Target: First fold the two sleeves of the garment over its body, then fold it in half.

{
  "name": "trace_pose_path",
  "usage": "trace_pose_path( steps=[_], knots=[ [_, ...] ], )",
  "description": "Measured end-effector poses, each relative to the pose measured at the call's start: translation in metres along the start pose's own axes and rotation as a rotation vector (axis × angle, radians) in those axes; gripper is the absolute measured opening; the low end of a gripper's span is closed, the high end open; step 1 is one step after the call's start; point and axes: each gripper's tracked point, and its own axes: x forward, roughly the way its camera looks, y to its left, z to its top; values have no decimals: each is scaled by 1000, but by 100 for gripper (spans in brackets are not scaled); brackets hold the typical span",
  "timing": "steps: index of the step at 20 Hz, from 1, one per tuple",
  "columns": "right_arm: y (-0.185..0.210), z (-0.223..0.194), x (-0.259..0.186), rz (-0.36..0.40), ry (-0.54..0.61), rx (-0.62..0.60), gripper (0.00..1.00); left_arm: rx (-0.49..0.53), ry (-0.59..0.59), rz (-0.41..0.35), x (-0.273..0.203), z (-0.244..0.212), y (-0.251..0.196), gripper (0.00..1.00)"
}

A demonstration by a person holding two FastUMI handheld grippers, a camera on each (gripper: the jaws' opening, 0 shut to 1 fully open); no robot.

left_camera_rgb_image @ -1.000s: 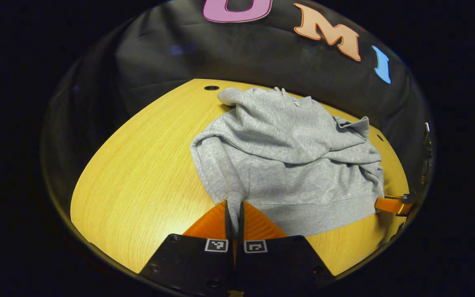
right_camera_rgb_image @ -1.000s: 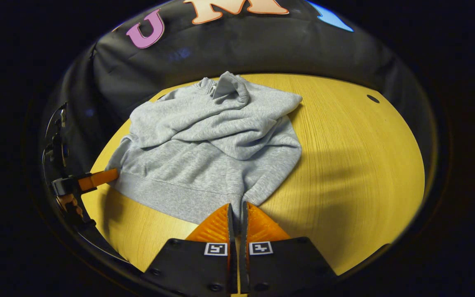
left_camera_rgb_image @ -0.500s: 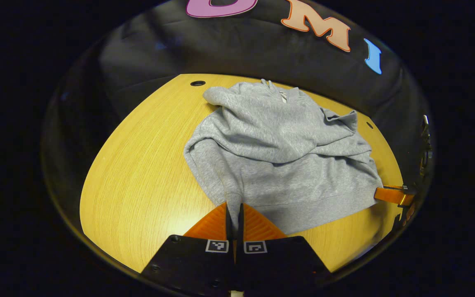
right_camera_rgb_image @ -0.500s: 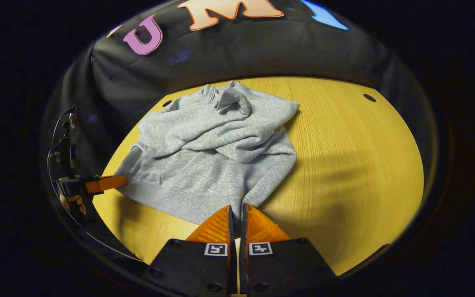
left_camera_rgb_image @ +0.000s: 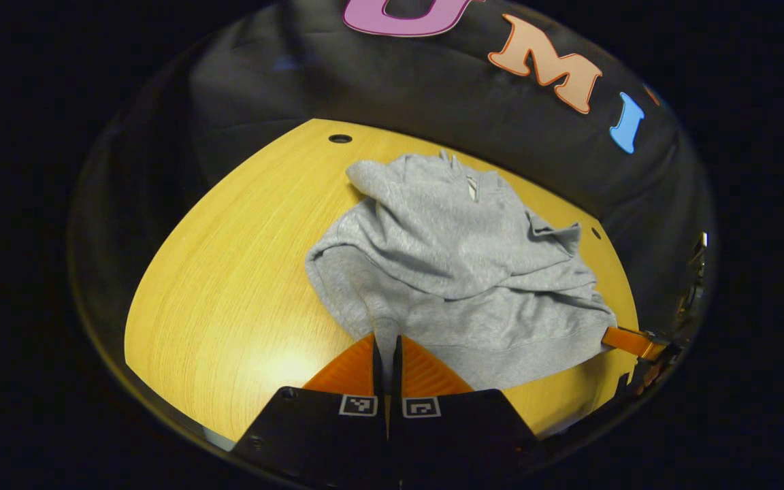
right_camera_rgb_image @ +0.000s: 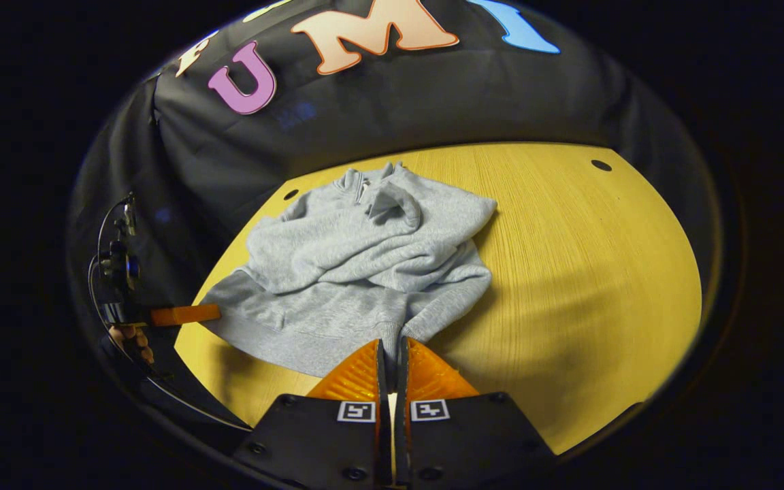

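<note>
Both tongs (left_camera_rgb_image: 385, 350) (right_camera_rgb_image: 390, 354) pinch the sweatshirt's (left_camera_rgb_image: 460, 272) hem.

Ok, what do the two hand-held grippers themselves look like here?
Each hand-held gripper, left and right, has a black body bearing two small square black-and-white markers, with ribbed wedge-shaped fingers. In the right gripper view, the left one's far end carries black hardware and a thin looping cable.

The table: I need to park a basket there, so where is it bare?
Bare wood on the table runs broadly beside the sweatshirt out to the far rim, and likewise on its other side. The near hem is crowded: left gripper and right gripper both clamp it.
</note>
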Motion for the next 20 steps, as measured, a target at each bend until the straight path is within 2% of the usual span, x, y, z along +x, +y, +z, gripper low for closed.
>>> trace_pose_path(
  steps=[7, 10, 17, 19, 20],
  knots=[
    [12, 58, 1, 30, -86, 91, 5, 30, -44, -40, -4, 49, -6, 0],
    [12, 84, -2, 34, -111, 132, 5, 2, -57, -67, 1, 71, -8, 0],
    [19, 126, 14, 43, -98, 238, 5, -51, -30, -114, 21, 116, -4, 0],
    [19, 135, 24, 38, -97, 267, 2, -43, -30, -128, 26, 127, -5, 0],
    [20, 139, 29, 37, -91, 281, 5, -33, -21, -130, 30, 130, -4, 0]
  ],
)
